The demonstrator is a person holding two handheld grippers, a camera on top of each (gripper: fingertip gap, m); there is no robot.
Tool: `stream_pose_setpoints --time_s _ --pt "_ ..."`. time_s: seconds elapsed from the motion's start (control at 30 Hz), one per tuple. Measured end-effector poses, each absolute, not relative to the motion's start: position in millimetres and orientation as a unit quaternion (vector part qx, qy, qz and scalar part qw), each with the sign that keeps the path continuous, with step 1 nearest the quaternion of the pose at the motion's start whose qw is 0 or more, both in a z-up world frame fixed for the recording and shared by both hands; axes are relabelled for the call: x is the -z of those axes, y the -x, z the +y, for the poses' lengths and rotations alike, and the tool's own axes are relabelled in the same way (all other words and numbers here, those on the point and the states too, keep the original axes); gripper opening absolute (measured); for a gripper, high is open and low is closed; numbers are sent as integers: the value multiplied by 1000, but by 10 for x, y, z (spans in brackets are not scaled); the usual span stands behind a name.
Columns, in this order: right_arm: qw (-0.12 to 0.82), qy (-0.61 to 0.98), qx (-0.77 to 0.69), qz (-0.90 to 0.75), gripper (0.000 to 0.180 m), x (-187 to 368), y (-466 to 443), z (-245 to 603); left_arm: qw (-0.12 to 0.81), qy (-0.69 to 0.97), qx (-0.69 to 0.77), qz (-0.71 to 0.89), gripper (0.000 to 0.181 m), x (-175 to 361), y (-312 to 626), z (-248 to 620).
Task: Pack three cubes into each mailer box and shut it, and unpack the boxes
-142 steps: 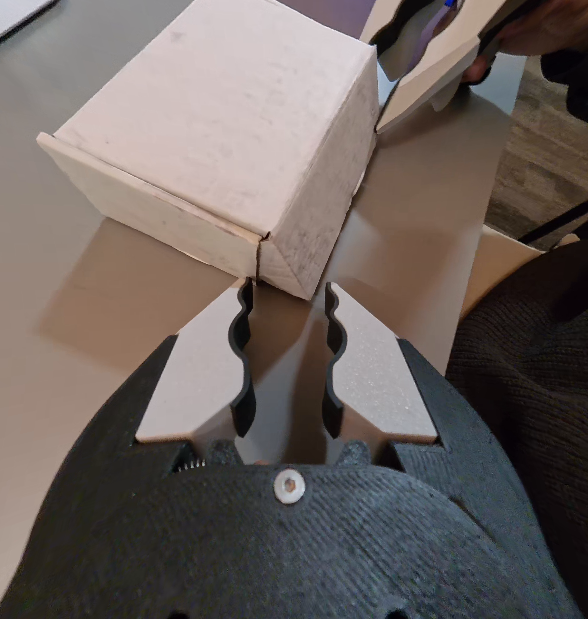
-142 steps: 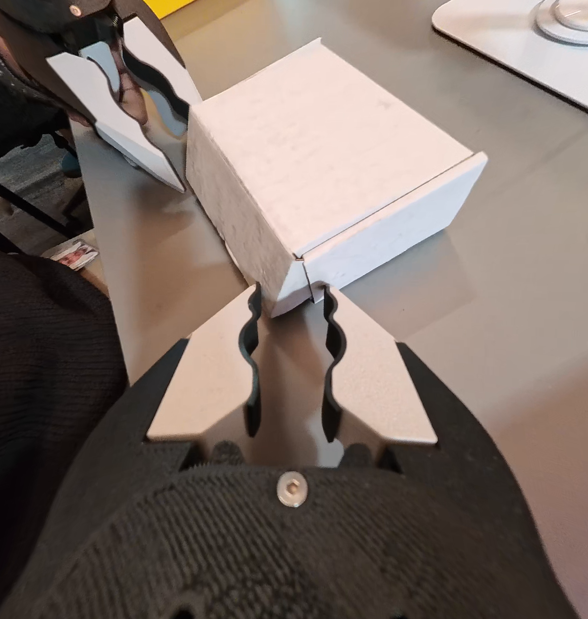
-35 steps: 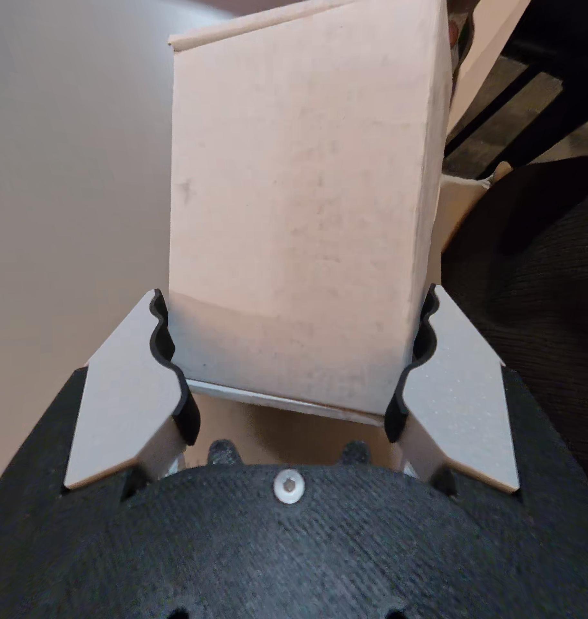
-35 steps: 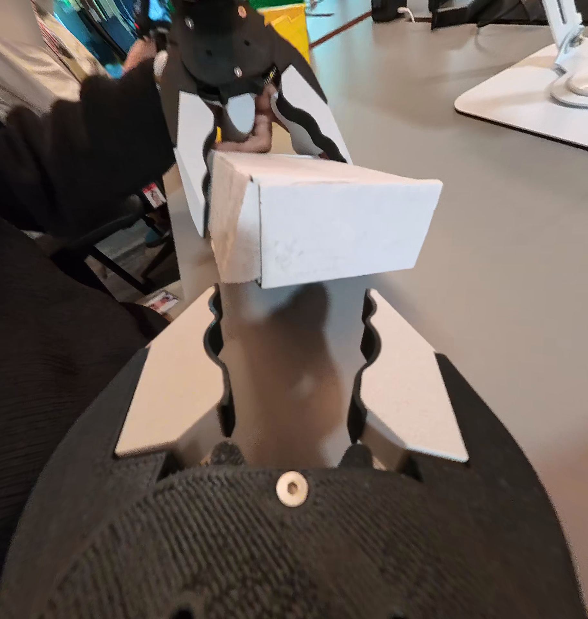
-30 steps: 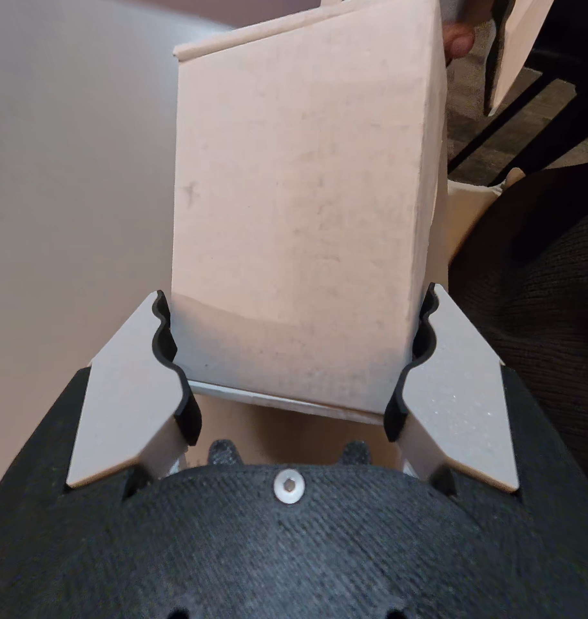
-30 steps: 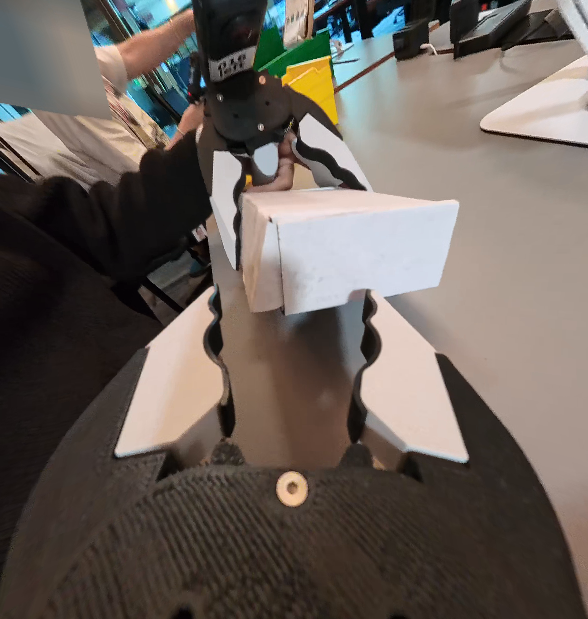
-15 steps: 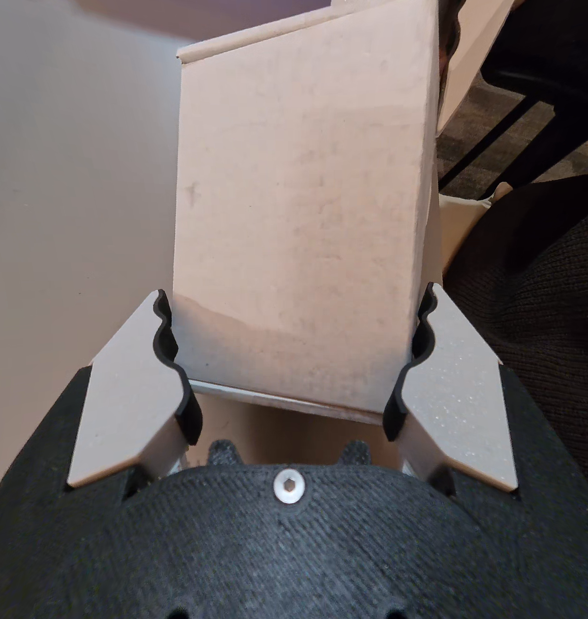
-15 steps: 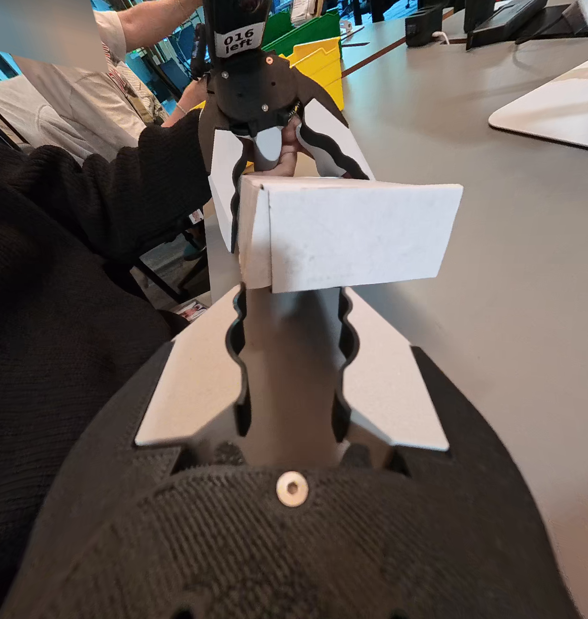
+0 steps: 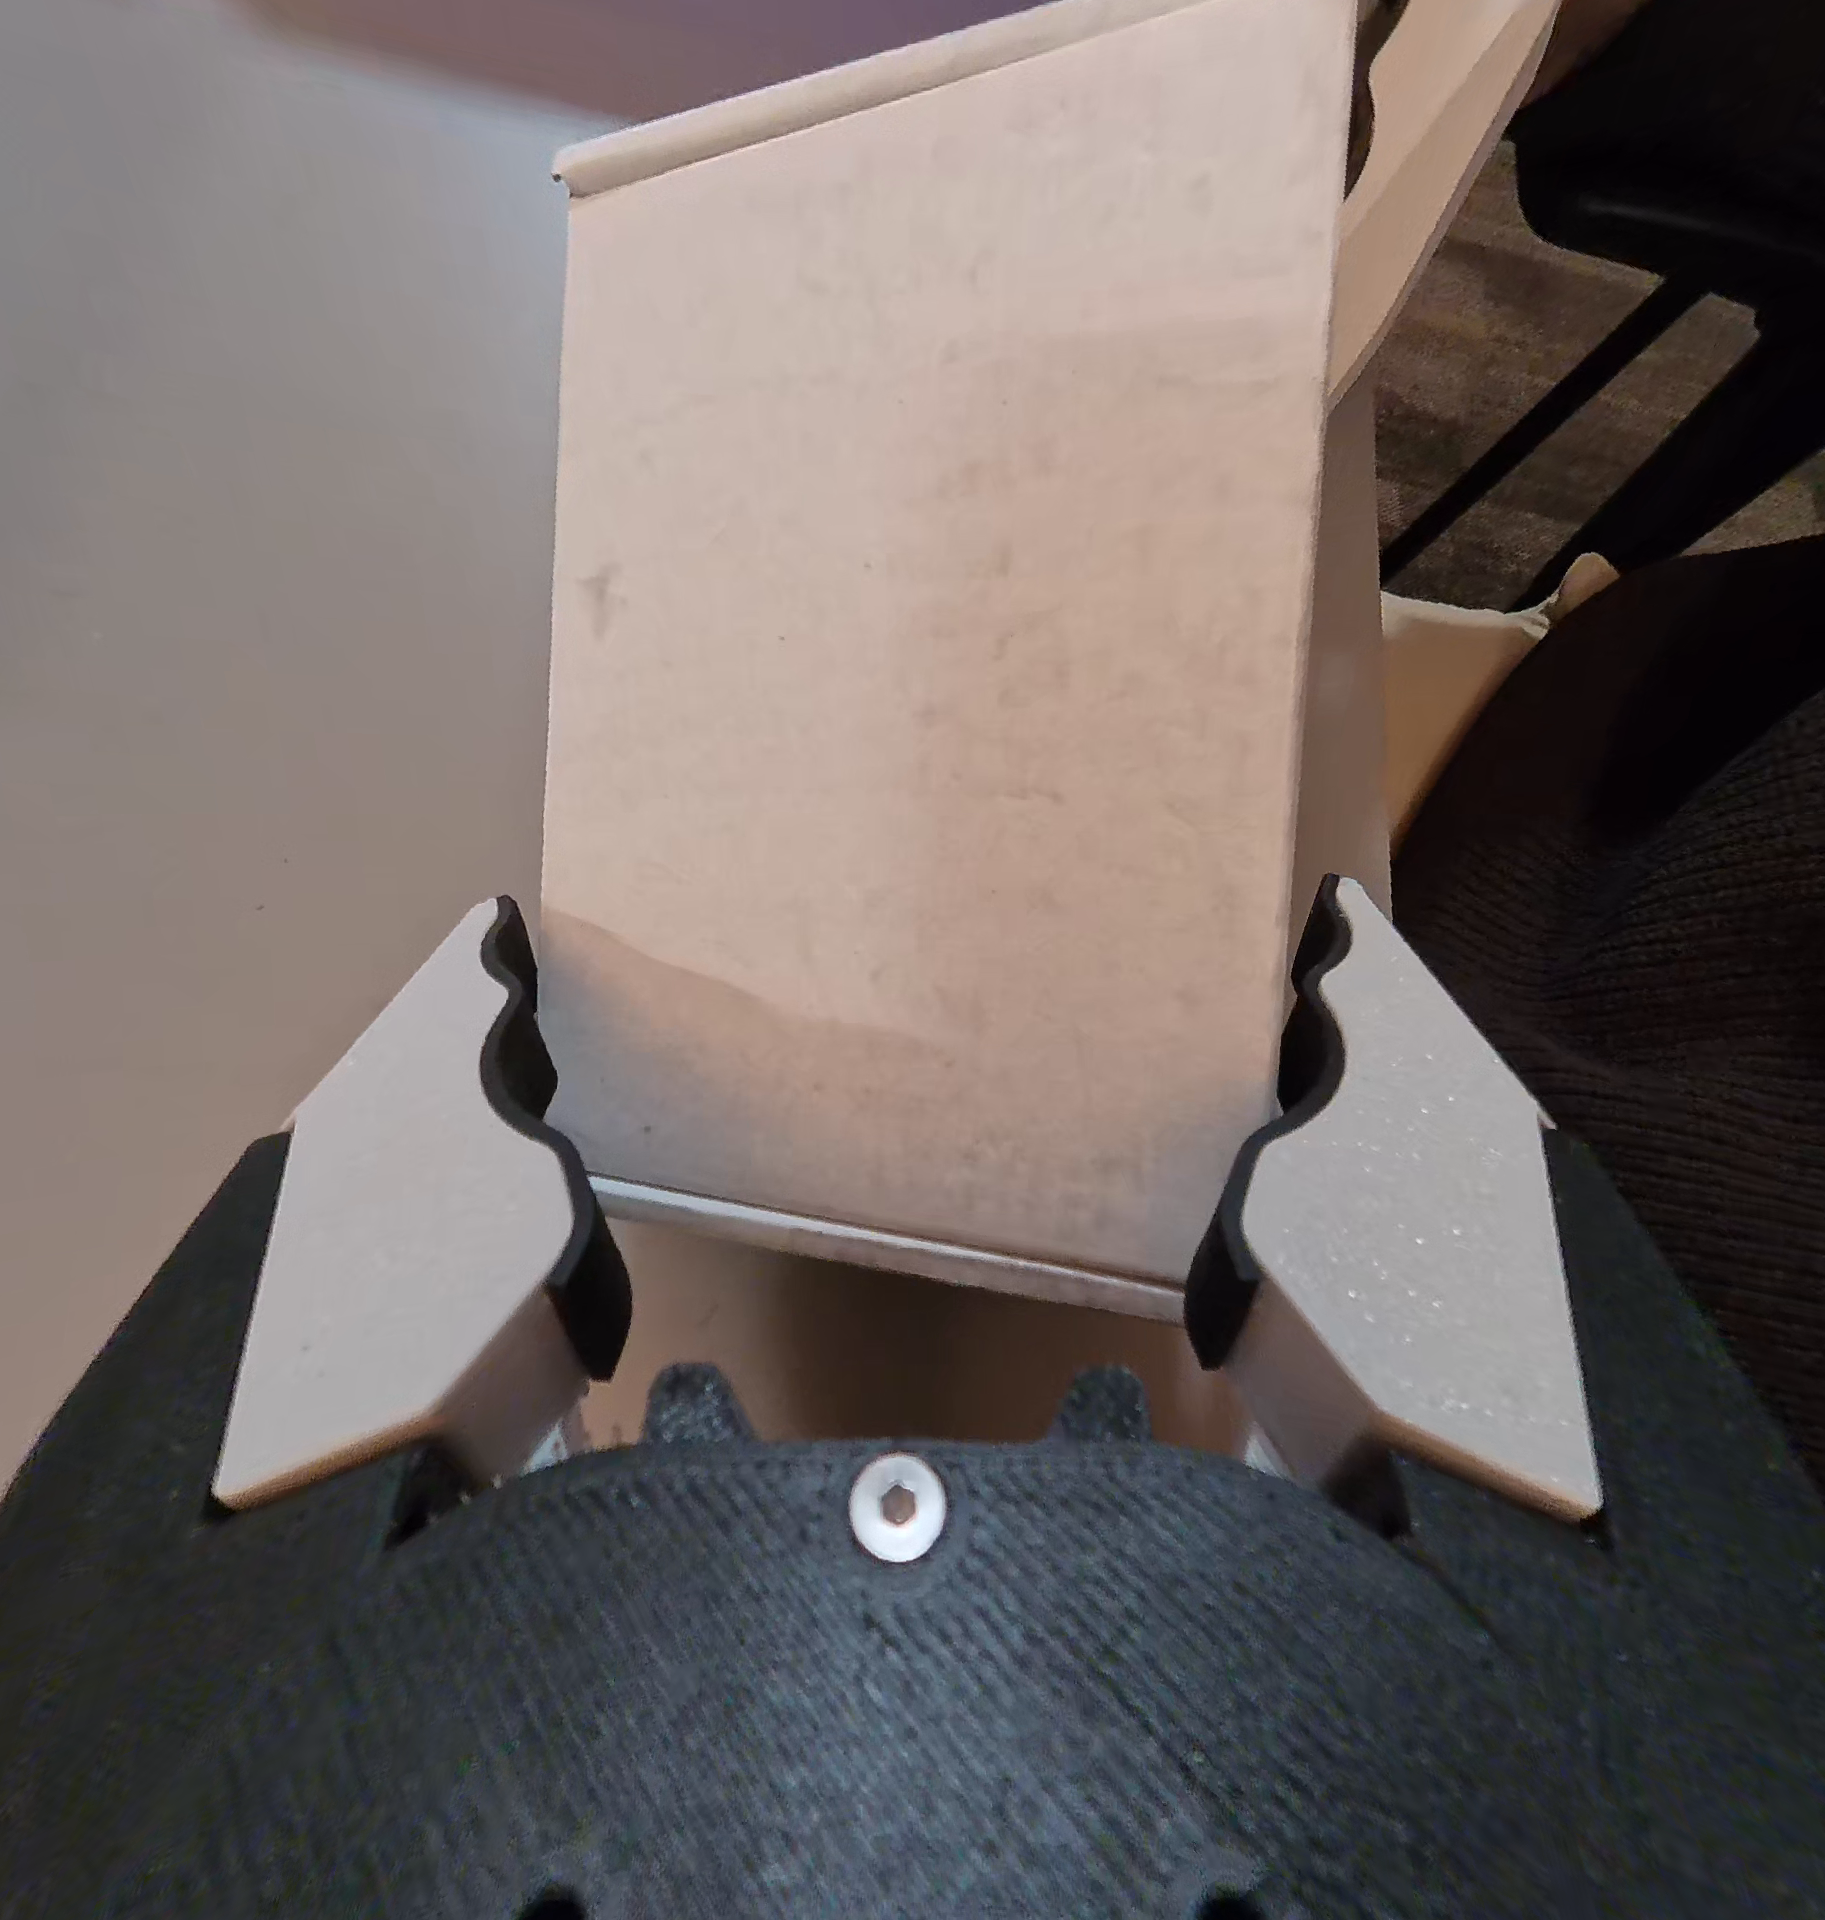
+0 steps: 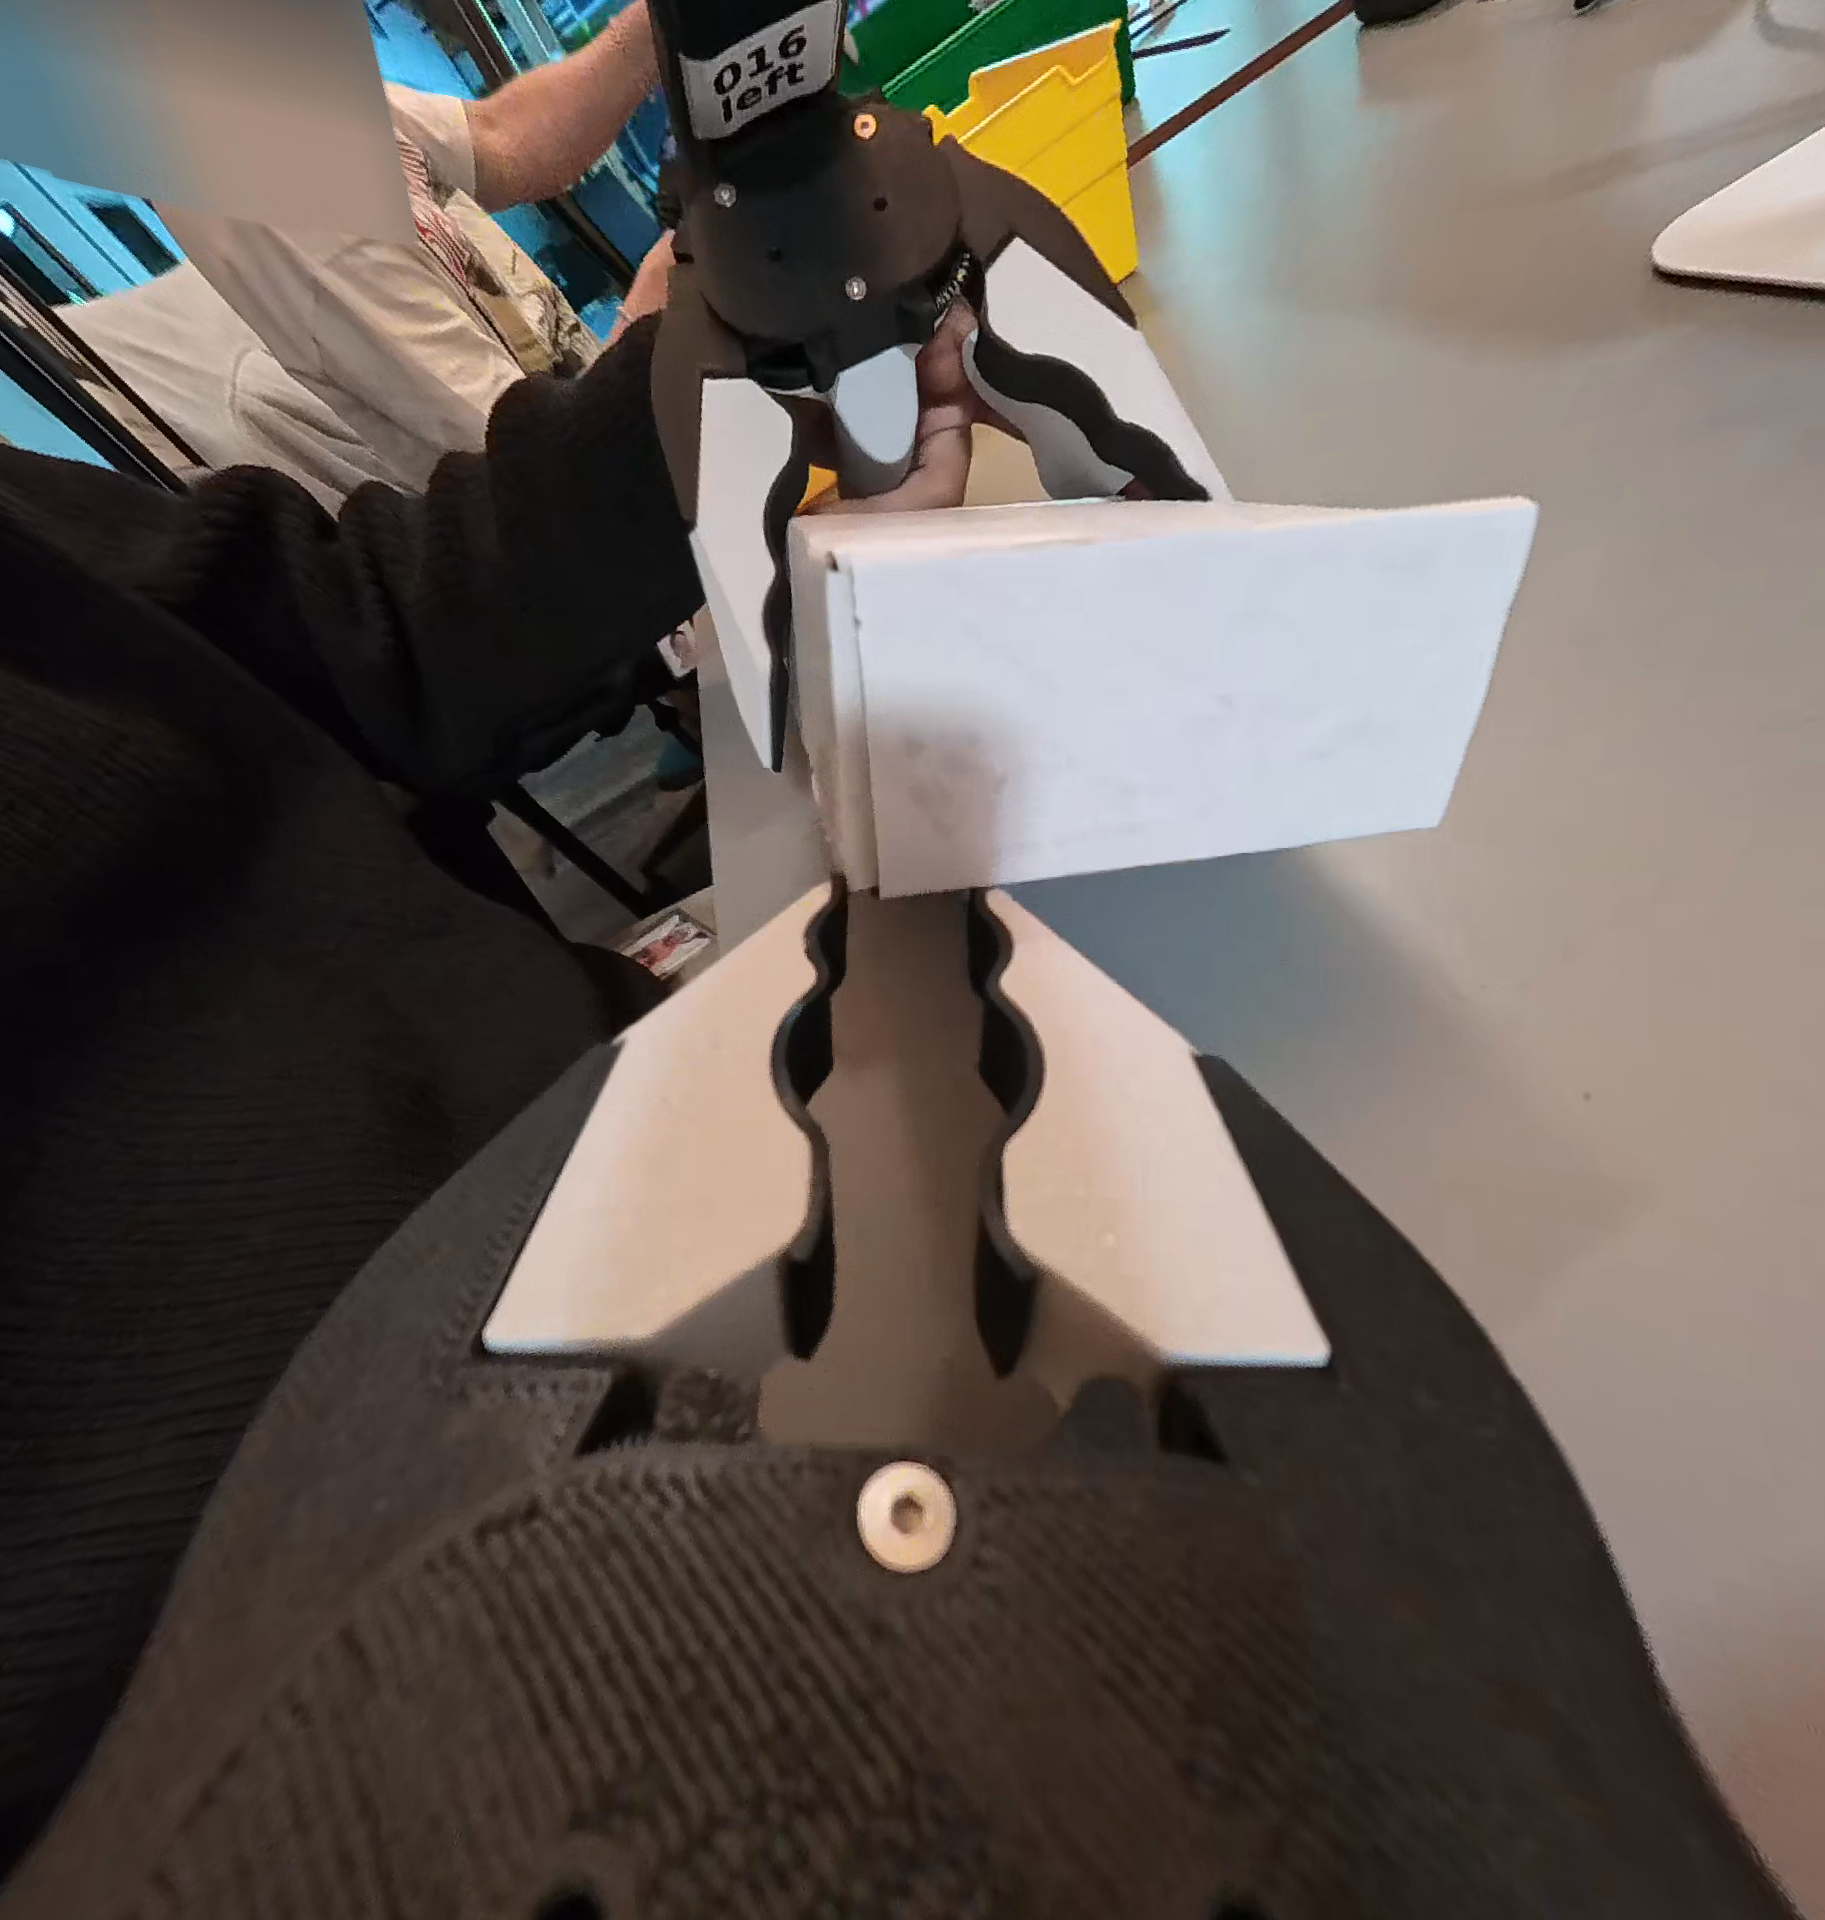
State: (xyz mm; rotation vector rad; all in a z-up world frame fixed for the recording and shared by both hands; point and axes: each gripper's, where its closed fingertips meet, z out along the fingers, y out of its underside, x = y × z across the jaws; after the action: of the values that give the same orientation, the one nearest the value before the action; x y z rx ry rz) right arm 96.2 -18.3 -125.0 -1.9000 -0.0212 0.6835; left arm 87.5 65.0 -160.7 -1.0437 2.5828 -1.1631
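The left claw [image 9: 913, 1081] grips the closed white mailer box [image 9: 939, 665] by both sides, above the tabletop [image 10: 1510, 1039]. The right claw [image 10: 906, 935], slightly open and empty, sits just below the box's corner. It should pinch the front flap gently, I think.

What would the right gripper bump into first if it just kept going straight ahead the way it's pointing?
Most likely the white mailer box that the left gripper is holding up. Its lower corner sits just beyond the right gripper, whose fingers stand slightly apart and empty. Depth is hard to judge.
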Motion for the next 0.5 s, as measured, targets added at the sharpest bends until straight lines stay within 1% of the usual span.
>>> stream_pose_setpoints --time_s 0.03,0.13,0.2,0.27,0.37,0.5 --pt "535 798 -279 -10 26 1247 -983 -187 61 348 385 853 142 1605 -881 649" --pt "550 791 -269 3 46 1200 -1084 -210 63 345 384 854 142 1608 -876 647" --pt "565 775 -284 19 54 1134 -1127 -215 64 344 383 855 142 1610 -876 645" --pt "569 765 -299 31 57 1110 -1138 -205 64 344 382 855 142 1610 -876 644" --pt "556 782 -280 26 50 1193 -1130 -179 65 341 382 856 142 1611 -872 643" --pt "556 785 -271 30 48 1185 -1137 -164 65 342 383 856 142 1610 -878 643"
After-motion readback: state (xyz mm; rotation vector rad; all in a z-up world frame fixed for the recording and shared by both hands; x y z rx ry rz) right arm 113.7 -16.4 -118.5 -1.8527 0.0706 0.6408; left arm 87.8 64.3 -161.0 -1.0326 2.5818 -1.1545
